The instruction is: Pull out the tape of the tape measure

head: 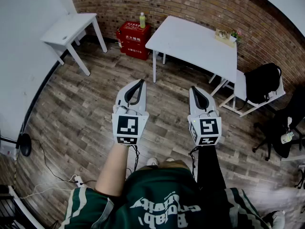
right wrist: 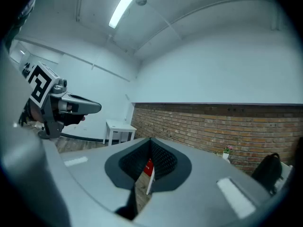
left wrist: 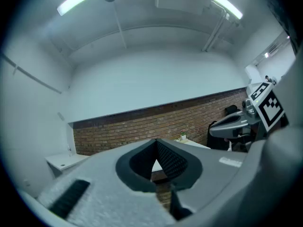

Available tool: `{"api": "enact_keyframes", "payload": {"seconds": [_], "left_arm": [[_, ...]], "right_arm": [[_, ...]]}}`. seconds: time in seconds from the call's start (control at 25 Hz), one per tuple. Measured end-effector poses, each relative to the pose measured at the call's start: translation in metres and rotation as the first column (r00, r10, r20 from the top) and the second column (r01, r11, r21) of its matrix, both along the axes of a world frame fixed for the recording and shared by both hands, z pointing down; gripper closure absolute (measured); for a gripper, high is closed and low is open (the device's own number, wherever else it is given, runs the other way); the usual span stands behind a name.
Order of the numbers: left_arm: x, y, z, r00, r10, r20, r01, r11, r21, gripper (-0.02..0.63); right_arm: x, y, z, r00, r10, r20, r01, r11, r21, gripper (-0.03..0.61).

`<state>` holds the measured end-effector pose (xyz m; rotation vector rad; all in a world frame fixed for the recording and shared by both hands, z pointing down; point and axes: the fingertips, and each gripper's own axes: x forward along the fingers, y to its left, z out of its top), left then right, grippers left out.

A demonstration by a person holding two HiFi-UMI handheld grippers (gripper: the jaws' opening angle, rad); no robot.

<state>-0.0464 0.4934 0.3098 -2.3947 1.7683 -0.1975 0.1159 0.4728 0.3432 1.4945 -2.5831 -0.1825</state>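
No tape measure shows in any view. My left gripper (head: 141, 82) and my right gripper (head: 194, 88) hang side by side in the air over the wooden floor, pointing towards the white table (head: 190, 42). Both are shut, and nothing is between the jaws. In the left gripper view the grey jaws (left wrist: 156, 142) meet at their tips, and the right gripper's marker cube (left wrist: 267, 105) shows at the right edge. The right gripper view has its jaws (right wrist: 150, 141) closed the same way, with the left gripper (right wrist: 61, 105) off to the left.
A brick wall runs behind the white table, which carries a small box and a potted plant (head: 225, 34). A smaller white table (head: 69, 25) stands at the left. Between them a red box (head: 133, 39) bears a green bottle (head: 142, 19). A black bag (head: 262, 82) lies on a chair.
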Motion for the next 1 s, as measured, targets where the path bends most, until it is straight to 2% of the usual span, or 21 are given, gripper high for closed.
{"api": "enact_keyframes", "payload": {"seconds": [0.4, 0.6, 0.68, 0.76, 1.0], "left_arm": [[-0.013, 0.003, 0.003, 1.0, -0.005, -0.008, 0.005, 1.0, -0.012, 0.607], [-0.017, 0.004, 0.0, 0.999, -0.018, -0.028, 0.018, 1.0, 0.012, 0.606], [-0.016, 0.006, -0.001, 0.999, -0.014, -0.034, 0.015, 1.0, 0.02, 0.602], [-0.014, 0.007, 0.001, 0.999, 0.003, -0.039, -0.003, 1.0, 0.018, 0.516], [-0.012, -0.002, 0.005, 0.999, 0.017, -0.05, -0.017, 1.0, 0.007, 0.502]], "right_arm": [[-0.007, 0.004, 0.004, 1.0, 0.007, -0.001, -0.007, 1.0, -0.009, 0.565], [-0.003, 0.003, 0.006, 0.999, 0.043, 0.018, -0.042, 0.999, -0.011, 0.563], [0.0, 0.003, 0.008, 0.998, 0.056, 0.032, -0.056, 0.998, -0.013, 0.538], [0.004, 0.004, 0.009, 0.997, 0.061, 0.043, -0.061, 0.998, -0.011, 0.506], [0.007, -0.006, 0.009, 0.996, 0.056, 0.075, -0.055, 0.998, -0.007, 0.497]]}}
